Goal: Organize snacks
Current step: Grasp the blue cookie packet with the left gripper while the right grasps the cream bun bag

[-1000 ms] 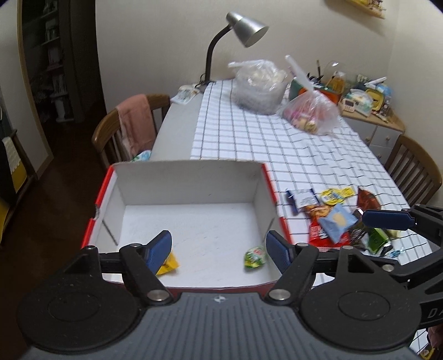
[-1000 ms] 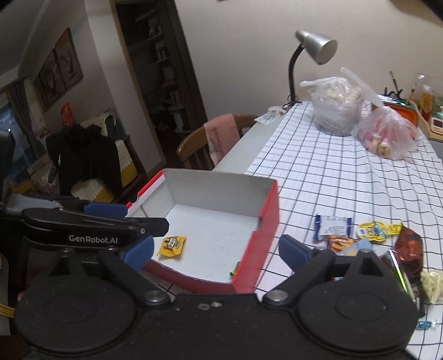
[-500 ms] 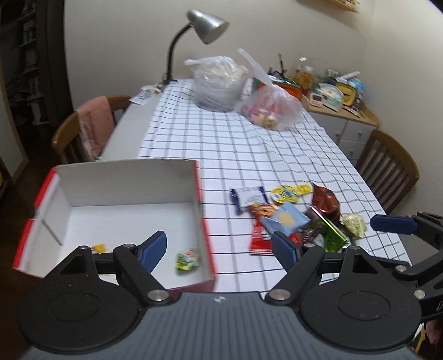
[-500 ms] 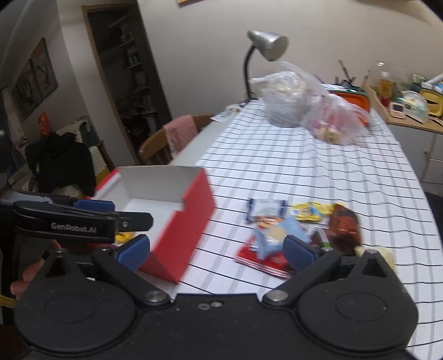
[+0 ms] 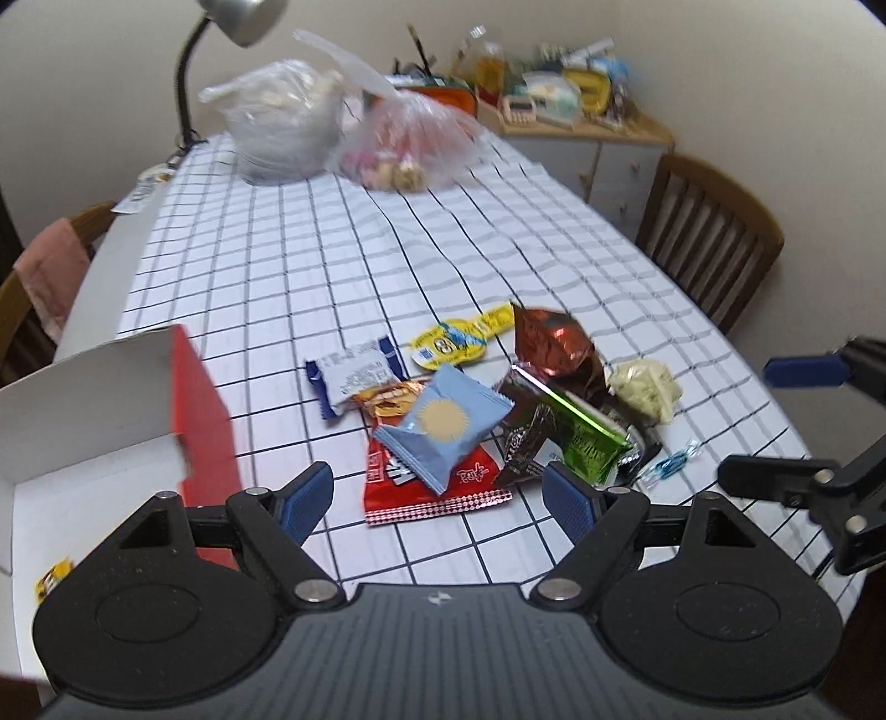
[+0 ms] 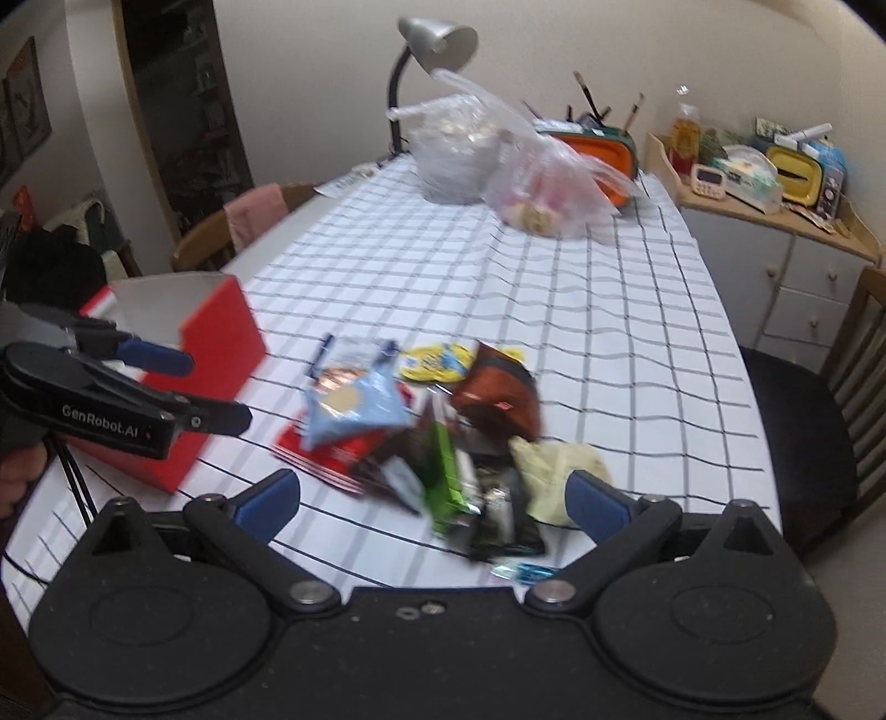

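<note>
snacks (image 5: 443,426) – crinkly wrappers heaped overlapping, pale blue packet (image 5: 443,429) topmost.

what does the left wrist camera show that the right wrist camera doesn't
Only the left wrist view: a yellow snack lying inside the box. Only the right wrist view: the dark doorway and a hand behind the left gripper. Both: the snack pile with the light blue packet, the lamp and the plastic bags.
</note>
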### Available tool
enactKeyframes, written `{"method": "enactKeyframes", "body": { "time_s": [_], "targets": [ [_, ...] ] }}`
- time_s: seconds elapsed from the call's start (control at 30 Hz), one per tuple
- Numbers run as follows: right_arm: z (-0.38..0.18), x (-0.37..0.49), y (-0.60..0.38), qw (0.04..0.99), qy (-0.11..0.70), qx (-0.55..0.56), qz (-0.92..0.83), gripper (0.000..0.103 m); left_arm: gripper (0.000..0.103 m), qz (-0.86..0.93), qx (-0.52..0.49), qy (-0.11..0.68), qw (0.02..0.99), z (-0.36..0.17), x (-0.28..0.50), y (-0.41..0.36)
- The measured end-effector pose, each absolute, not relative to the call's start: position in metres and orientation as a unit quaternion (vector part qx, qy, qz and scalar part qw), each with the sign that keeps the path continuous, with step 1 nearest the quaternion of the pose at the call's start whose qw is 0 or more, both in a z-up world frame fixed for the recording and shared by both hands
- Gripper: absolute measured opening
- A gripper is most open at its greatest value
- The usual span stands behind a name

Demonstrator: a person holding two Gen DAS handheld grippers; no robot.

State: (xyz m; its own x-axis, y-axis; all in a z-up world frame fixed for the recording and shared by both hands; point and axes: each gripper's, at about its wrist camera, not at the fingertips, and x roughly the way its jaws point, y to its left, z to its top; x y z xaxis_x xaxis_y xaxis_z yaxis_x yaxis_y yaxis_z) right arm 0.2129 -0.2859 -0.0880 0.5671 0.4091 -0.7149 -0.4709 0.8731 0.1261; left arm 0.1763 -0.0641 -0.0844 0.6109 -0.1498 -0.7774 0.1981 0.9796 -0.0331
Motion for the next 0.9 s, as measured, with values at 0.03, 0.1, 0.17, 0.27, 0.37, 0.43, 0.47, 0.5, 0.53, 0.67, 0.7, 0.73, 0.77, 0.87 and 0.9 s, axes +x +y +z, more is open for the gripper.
{"method": "enactKeyframes", "body": {
  "time_s": [0.03, 0.1, 0.17, 0.27, 0.37, 0.43, 0.47, 0.5, 0.53, 0.67, 0.7, 0.73, 0.77, 0.87, 0.9],
  "targets": [
    [-0.092, 0.217, -0.29, 0.884, 0.396, -0.041, 0.245, 0.102, 0.083, -0.096, 0.035, 0.434, 0.895, -0.088, 0.181, -0.068],
    [-0.1, 0.226, -0.3, 0.883, 0.401, -0.041, 0.24, 0.102, 0.083, -0.097, 0.043, 0.443, 0.89, -0.096, 0.194, -0.073],
    [-0.107, 0.237, -0.308, 0.883, 0.406, -0.038, 0.235, 0.101, 0.083, -0.102, 0.041, 0.457, 0.883, -0.101, 0.206, -0.076],
    [-0.117, 0.251, -0.317, 0.877, 0.417, -0.032, 0.238, 0.101, 0.083, -0.112, 0.046, 0.468, 0.875, -0.106, 0.222, -0.08],
    [-0.128, 0.265, -0.321, 0.869, 0.428, -0.029, 0.246, 0.1, 0.083, -0.133, 0.054, 0.484, 0.863, -0.113, 0.239, -0.083],
    [-0.134, 0.275, -0.323, 0.865, 0.435, -0.025, 0.249, 0.099, 0.083, -0.141, 0.057, 0.499, 0.853, -0.12, 0.251, -0.084],
    [-0.138, 0.279, -0.324, 0.864, 0.438, -0.023, 0.248, 0.099, 0.083, -0.139, 0.056, 0.506, 0.849, -0.125, 0.256, -0.083],
    [-0.141, 0.284, -0.325, 0.862, 0.442, -0.021, 0.249, 0.099, 0.083, -0.136, 0.053, 0.512, 0.846, -0.129, 0.262, -0.081],
    [-0.145, 0.288, -0.326, 0.859, 0.445, -0.018, 0.25, 0.098, 0.083, -0.138, 0.046, 0.519, 0.842, -0.133, 0.267, -0.078],
    [-0.157, 0.306, -0.326, 0.853, 0.456, -0.011, 0.256, 0.097, 0.083, -0.143, 0.036, 0.539, 0.829, -0.147, 0.279, -0.074],
    [-0.159, 0.309, -0.326, 0.851, 0.458, -0.011, 0.256, 0.097, 0.083, -0.141, 0.037, 0.542, 0.828, -0.151, 0.281, -0.074],
    [-0.162, 0.312, -0.326, 0.85, 0.459, -0.01, 0.257, 0.097, 0.083, -0.143, 0.034, 0.545, 0.826, -0.153, 0.284, -0.072],
    [-0.164, 0.315, -0.326, 0.849, 0.46, -0.009, 0.26, 0.097, 0.083, -0.145, 0.028, 0.547, 0.824, -0.155, 0.286, -0.07],
    [-0.17, 0.321, -0.324, 0.843, 0.465, -0.012, 0.27, 0.097, 0.082, -0.155, 0.024, 0.55, 0.821, -0.16, 0.29, -0.069],
    [-0.172, 0.322, -0.323, 0.841, 0.467, -0.013, 0.274, 0.096, 0.082, -0.157, 0.027, 0.549, 0.821, -0.161, 0.29, -0.07]
  ]
}}
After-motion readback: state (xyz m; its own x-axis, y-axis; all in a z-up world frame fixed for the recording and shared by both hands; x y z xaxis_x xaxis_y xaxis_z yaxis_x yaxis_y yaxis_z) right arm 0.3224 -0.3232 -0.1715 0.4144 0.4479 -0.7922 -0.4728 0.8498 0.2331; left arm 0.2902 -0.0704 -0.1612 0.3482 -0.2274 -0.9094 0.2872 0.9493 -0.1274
